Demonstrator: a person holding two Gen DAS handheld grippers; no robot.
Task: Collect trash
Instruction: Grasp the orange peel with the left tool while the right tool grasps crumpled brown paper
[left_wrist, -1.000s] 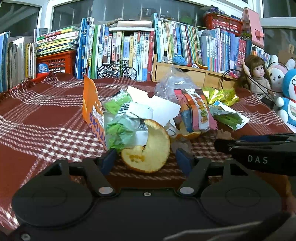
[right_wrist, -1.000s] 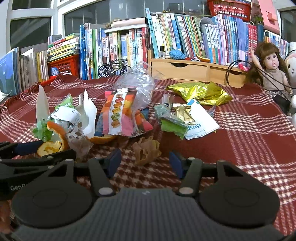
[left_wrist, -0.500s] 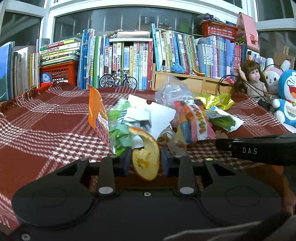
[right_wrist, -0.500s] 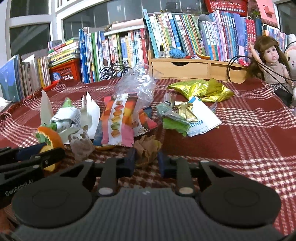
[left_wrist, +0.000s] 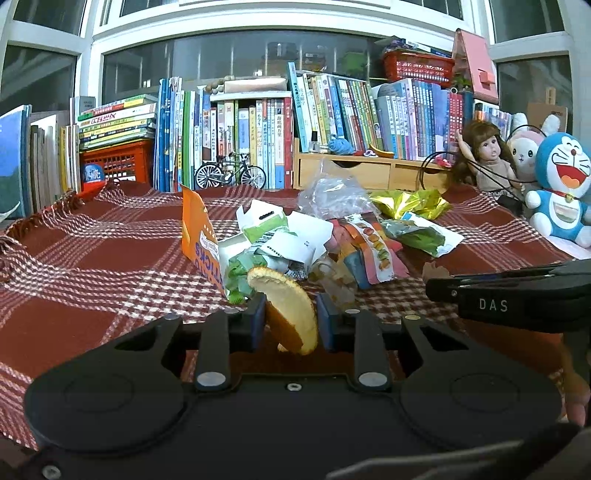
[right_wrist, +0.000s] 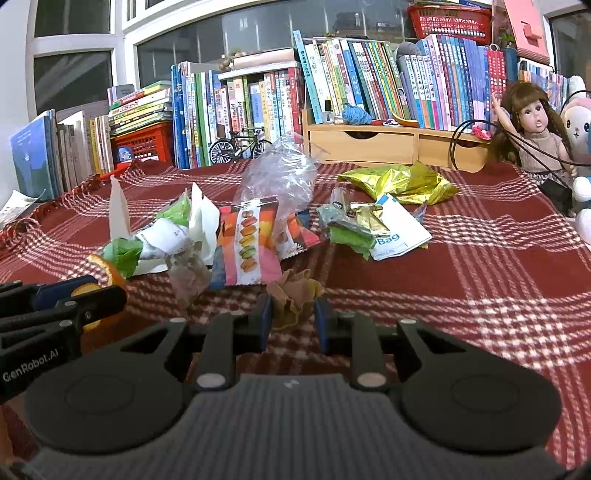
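Peel (left_wrist: 291, 314) fills left hand-held gripper (left_wrist: 291, 319); right hand-held gripper (right_wrist: 294, 317) pinches crumpled wrapper (right_wrist: 294, 299), underside hidden.

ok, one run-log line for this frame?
left gripper: jaws closing on orange peel | right gripper: shut on brown paper wad | wrappers remain

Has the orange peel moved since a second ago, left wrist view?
Yes. The orange peel has come up off the red plaid cloth, clamped in the left tool.
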